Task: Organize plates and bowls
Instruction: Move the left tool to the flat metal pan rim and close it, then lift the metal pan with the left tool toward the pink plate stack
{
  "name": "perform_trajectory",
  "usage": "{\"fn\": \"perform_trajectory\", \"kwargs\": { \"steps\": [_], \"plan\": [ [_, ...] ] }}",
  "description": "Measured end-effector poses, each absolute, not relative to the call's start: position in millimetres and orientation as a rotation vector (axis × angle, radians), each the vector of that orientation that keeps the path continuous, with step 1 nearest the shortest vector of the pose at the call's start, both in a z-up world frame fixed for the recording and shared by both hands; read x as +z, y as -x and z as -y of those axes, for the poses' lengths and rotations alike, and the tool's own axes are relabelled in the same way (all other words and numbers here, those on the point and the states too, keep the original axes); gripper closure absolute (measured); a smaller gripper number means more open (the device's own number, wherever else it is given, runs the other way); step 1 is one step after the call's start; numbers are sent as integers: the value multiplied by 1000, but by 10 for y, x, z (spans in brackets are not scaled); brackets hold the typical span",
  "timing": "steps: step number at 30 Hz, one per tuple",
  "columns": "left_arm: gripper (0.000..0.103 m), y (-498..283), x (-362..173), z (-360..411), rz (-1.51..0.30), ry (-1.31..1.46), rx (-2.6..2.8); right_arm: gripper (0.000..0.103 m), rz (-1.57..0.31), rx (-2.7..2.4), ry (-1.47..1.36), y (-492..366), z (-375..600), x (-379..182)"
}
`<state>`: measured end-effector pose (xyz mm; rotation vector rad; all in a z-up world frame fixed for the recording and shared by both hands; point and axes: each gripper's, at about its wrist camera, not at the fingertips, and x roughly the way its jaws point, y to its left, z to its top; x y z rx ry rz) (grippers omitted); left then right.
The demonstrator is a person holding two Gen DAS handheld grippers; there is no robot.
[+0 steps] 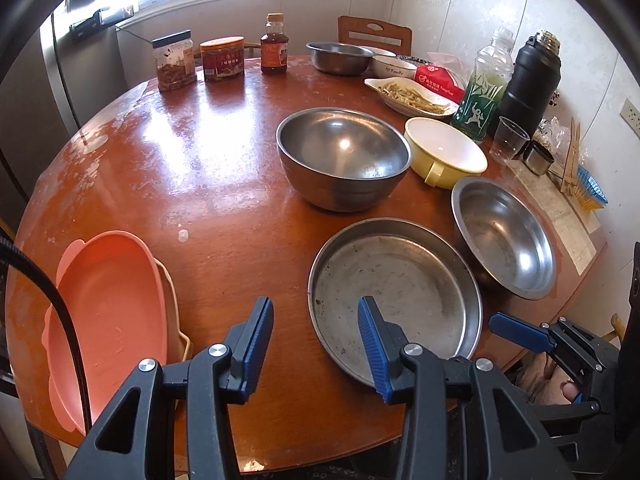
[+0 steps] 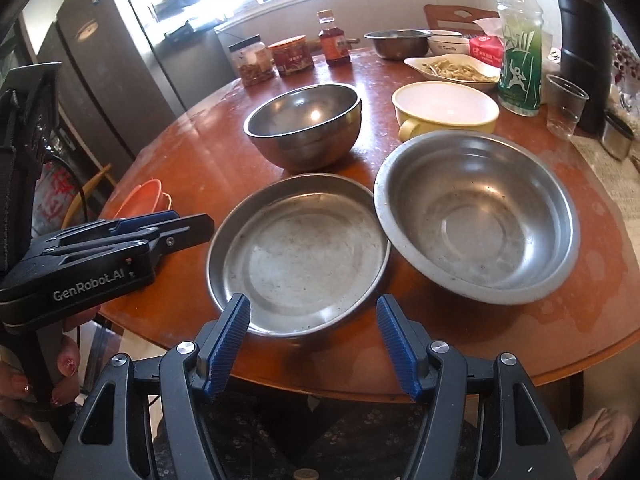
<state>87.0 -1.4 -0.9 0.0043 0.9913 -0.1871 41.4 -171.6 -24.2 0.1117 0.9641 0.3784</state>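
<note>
A flat steel plate lies near the front edge of the round wooden table. To its right sits a wide steel bowl. Behind them stand a deep steel bowl and a yellow handled bowl. Stacked orange plates rest at the left edge. My left gripper hovers open between the orange plates and the steel plate. My right gripper hangs open over the steel plate's near rim, holding nothing.
At the back stand two jars, a sauce bottle, a steel basin, a white bowl and a dish of food. A green bottle, black thermos and plastic cup line the right wall. A fridge stands left.
</note>
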Motion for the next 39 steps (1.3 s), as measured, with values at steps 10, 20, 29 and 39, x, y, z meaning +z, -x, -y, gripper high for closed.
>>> {"fn": "perform_trajectory", "kwargs": {
  "steps": [10,20,29,39],
  "plan": [
    [59,-1054,-198,35,-1039,0,-189,44,-945,347,-87,-536,1702,-339],
    [60,-1114,-383,35,-1079,47,-208,62,-952,377,-48,-619,1643,-411],
    [67,-996,-297,-34,-1047,28,-164,62,-935,393,-12,-610,1558,-375],
    [67,-756,-70,-91,-998,24,-146,62,-878,419,8,-495,1505,-210]
  ]
}}
